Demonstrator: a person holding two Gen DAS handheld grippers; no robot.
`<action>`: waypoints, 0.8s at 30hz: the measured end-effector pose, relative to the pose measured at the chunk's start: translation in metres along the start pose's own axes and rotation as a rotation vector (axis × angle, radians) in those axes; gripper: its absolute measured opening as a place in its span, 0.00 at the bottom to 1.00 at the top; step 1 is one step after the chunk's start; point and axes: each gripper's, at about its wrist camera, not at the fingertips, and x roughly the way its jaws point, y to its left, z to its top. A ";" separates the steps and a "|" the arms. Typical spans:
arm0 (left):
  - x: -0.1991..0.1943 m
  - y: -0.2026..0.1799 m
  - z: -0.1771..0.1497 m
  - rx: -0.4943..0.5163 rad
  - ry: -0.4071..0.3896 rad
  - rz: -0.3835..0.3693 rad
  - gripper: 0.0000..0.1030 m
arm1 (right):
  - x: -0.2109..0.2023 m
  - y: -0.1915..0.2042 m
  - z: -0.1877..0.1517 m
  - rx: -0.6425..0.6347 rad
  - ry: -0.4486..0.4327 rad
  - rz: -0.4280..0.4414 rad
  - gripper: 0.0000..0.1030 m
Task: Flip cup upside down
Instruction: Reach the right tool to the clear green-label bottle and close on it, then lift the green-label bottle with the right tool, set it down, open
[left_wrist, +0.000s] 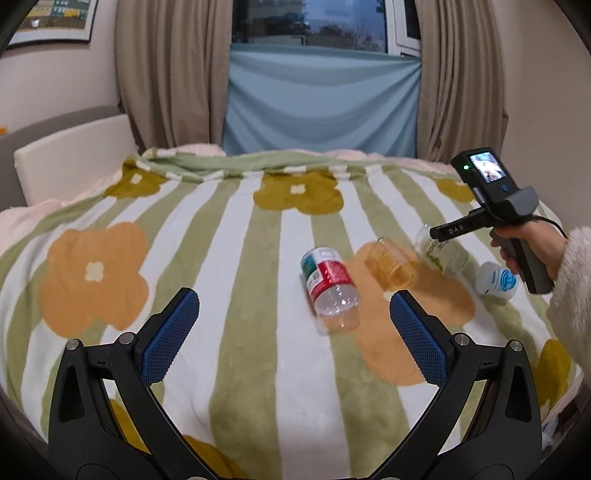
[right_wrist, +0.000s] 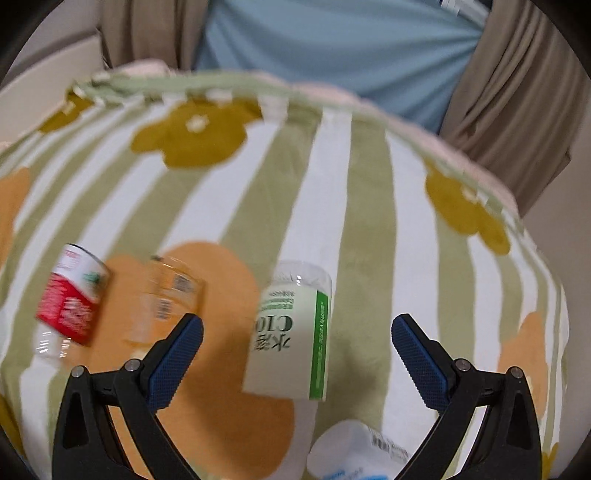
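Note:
A clear glass cup lies on its side on the flowered blanket; it also shows, blurred, in the right wrist view. My left gripper is open and empty, low over the blanket, short of the cup. My right gripper is open and empty, hovering over a green-labelled bottle. The cup lies just left of its left finger. The right gripper's body shows at the right of the left wrist view.
A red-labelled plastic bottle lies left of the cup, also seen in the right wrist view. The green-labelled bottle and a white-blue container lie to the cup's right. The container also shows below my right gripper. Curtains hang behind the bed.

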 end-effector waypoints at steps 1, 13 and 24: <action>0.002 0.001 -0.001 -0.003 0.006 -0.002 1.00 | 0.011 -0.001 0.001 0.000 0.031 0.002 0.93; 0.015 0.011 -0.011 -0.030 0.057 -0.011 1.00 | 0.054 0.003 -0.004 -0.033 0.179 0.006 0.58; -0.019 0.011 -0.009 -0.010 0.018 -0.020 1.00 | -0.026 0.021 -0.012 -0.061 0.054 0.087 0.58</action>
